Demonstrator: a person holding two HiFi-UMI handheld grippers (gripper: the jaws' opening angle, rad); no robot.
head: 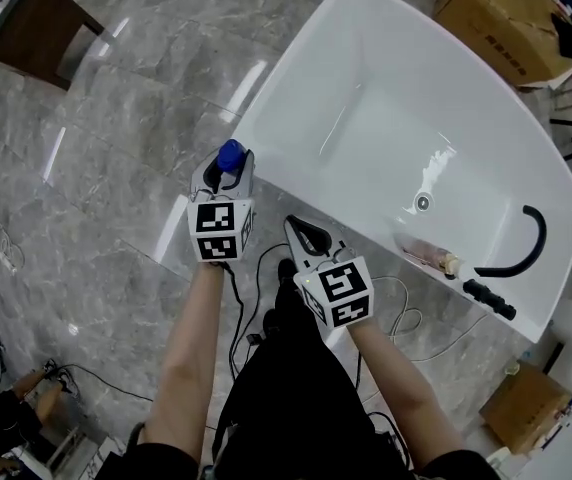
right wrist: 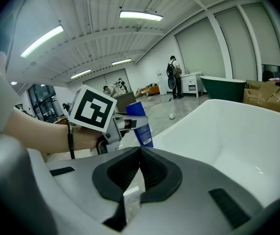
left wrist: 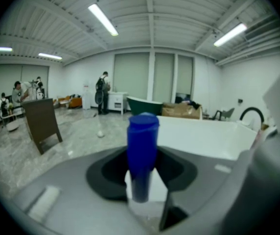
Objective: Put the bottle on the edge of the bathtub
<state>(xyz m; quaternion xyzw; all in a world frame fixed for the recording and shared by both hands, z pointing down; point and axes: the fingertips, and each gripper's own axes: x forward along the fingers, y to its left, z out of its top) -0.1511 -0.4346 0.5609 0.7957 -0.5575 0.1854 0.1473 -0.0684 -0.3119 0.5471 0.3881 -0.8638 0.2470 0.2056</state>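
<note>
A blue bottle [head: 230, 155] stands upright in my left gripper [head: 224, 176], which is shut on it just outside the near rim of the white bathtub [head: 266, 168]. In the left gripper view the bottle [left wrist: 142, 151] fills the gap between the jaws, with the bathtub [left wrist: 203, 136] behind it. The right gripper view shows the bottle [right wrist: 141, 126] held by the left gripper [right wrist: 125, 124] above the floor beside the tub's edge [right wrist: 179, 126]. My right gripper [head: 301, 230] hangs near the tub's side, shut with nothing in it.
A black hose [head: 536, 238] lies in the tub's right end, with a pale bottle [head: 431, 253] and a black fitting [head: 491, 298] on the rim. Cardboard boxes [head: 506, 18] stand beyond the tub. Dark wooden furniture [head: 26, 18] is at the far left. Cables [head: 256, 318] trail on the floor.
</note>
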